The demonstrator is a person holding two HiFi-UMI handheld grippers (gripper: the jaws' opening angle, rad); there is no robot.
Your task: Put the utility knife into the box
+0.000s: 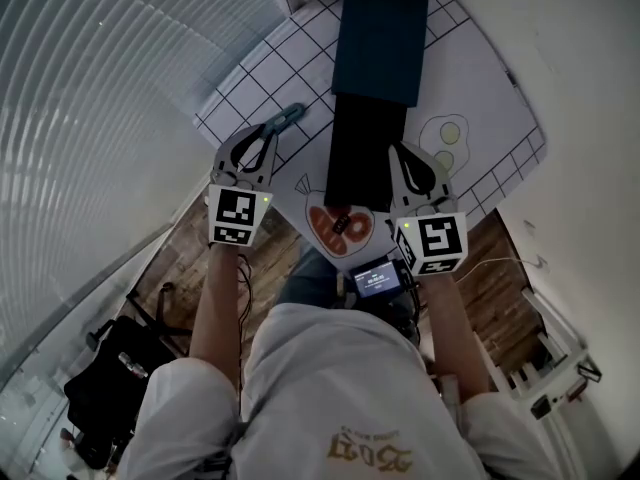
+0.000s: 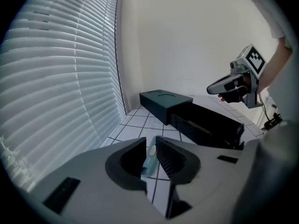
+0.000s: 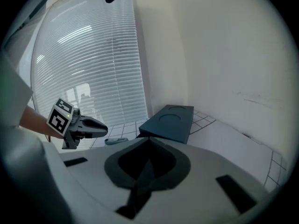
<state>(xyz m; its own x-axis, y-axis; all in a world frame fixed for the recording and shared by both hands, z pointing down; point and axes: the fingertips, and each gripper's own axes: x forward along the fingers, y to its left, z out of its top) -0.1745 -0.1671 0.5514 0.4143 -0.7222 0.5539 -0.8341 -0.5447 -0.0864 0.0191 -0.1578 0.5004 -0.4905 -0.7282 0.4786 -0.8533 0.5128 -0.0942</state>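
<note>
The grey-teal utility knife (image 1: 285,120) lies on the white grid cloth (image 1: 250,88), left of the box. The box is a black tray (image 1: 365,153) with a dark teal sleeve (image 1: 380,38) pulled partly off its far end. My left gripper (image 1: 262,133) hovers just short of the knife, open by a narrow gap. The knife (image 2: 150,158) shows through that gap in the left gripper view, and nothing presses on it. My right gripper (image 1: 400,153) is shut and empty over the tray's near right edge. From the right gripper (image 3: 148,140) I see the knife (image 3: 116,140) and the sleeve (image 3: 170,120).
Window blinds (image 1: 100,88) run along the left side. The cloth carries a fried-egg print (image 1: 450,133) and a steak print (image 1: 340,226) near the front edge. A small screen device (image 1: 378,278) hangs at the person's waist. A black bag (image 1: 110,368) sits on the wooden floor.
</note>
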